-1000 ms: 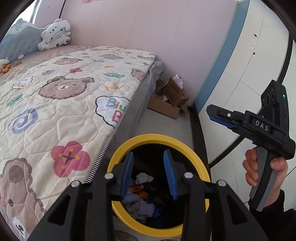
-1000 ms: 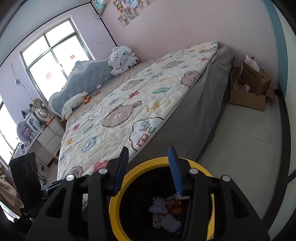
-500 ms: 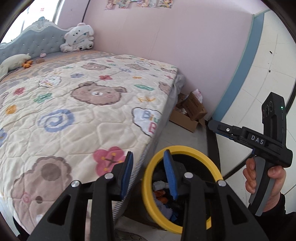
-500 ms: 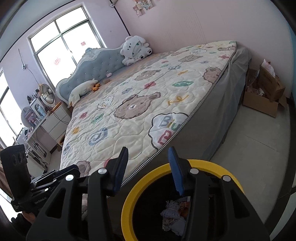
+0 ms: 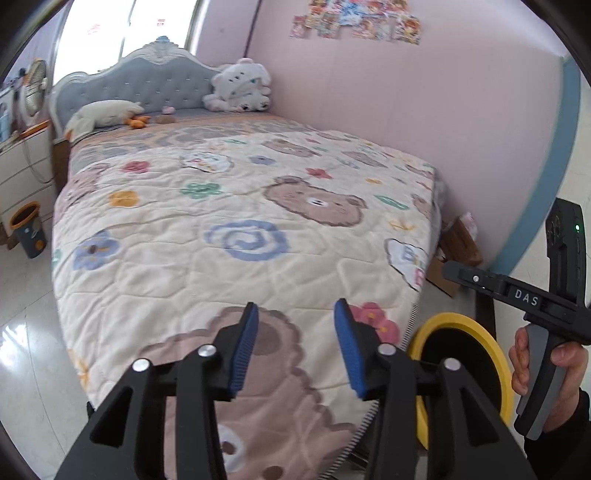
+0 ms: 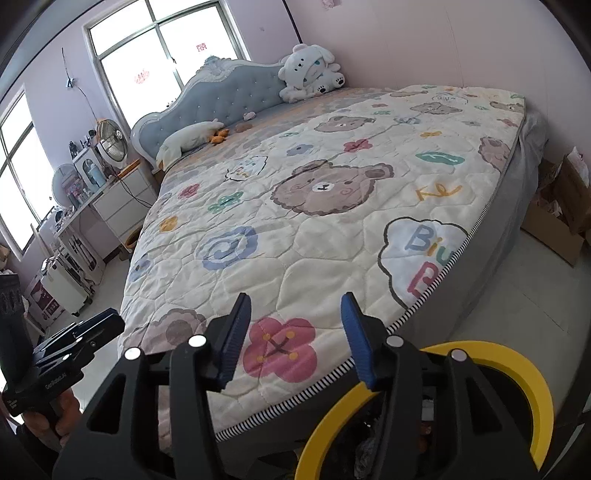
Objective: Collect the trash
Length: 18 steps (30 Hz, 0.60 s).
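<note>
Bed [image 5: 236,236] fills most of both views; its long axis runs from the near foot edge up to the grey tufted headboard [image 5: 144,83]. Quilt [image 6: 332,229] printed with bears, flowers and spirals covers it; the cloud patch near the right foot corner reads "Biu" over a large "B" in the right wrist view.

Trash bin [image 5: 461,373], black with a yellow rim, stands on the floor just beside the bed's right foot corner, mouth up. From the left wrist its interior reads only as black. From the right wrist its rim [image 6: 517,373] shows low right, with some crumpled scraps dimly visible inside; too dark to identify.

Cardboard box [image 6: 557,229] sits on the floor by the pink wall, past the bed's right side. White plush toy [image 6: 312,77] lies at the headboard's right end; white goose-shaped plush [image 6: 188,138] near the left end.

Left gripper [image 5: 295,347]: jaws have just been opening, now standing apart about halfway, blue pads bare, nothing between them, over the quilt's foot edge. Right gripper [image 6: 295,336]: jaws likewise just been opening, apart, nothing between them, over the pink flower print. Seen from the left wrist, the right gripper body carries the label "DAS". Posters [image 5: 354,20] on the wall: print unreadable.
</note>
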Available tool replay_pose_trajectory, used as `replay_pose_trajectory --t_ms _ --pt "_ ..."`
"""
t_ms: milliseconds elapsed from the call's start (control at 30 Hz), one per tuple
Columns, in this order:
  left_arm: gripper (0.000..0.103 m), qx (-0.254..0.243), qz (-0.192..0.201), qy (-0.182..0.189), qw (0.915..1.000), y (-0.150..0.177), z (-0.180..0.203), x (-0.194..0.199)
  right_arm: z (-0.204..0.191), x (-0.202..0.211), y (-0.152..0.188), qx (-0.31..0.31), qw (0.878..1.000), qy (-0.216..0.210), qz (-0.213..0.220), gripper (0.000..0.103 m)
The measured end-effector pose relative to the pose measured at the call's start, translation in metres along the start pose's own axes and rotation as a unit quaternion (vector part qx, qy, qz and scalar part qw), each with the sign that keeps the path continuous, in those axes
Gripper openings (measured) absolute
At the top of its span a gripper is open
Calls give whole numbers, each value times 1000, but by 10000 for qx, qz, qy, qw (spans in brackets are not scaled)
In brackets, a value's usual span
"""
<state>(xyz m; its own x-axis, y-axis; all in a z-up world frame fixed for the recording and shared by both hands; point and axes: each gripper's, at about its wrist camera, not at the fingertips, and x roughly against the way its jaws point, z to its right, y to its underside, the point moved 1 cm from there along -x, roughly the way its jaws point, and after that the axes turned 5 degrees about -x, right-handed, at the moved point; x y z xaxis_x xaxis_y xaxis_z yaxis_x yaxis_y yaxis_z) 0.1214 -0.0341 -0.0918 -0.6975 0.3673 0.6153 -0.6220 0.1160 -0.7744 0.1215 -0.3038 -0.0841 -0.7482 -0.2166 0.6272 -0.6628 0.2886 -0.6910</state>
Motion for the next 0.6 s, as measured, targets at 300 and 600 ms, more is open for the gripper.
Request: replay_pose_trajectory --t_ms 300,600 --pt "72 425 498 -683 9955 5 -47 26 -44 -8 -4 374 9964 520 555 88" --pt "93 356 1224 -1063 9861 0 -49 59 -72 21 -7 457 9888 384 1367 95"
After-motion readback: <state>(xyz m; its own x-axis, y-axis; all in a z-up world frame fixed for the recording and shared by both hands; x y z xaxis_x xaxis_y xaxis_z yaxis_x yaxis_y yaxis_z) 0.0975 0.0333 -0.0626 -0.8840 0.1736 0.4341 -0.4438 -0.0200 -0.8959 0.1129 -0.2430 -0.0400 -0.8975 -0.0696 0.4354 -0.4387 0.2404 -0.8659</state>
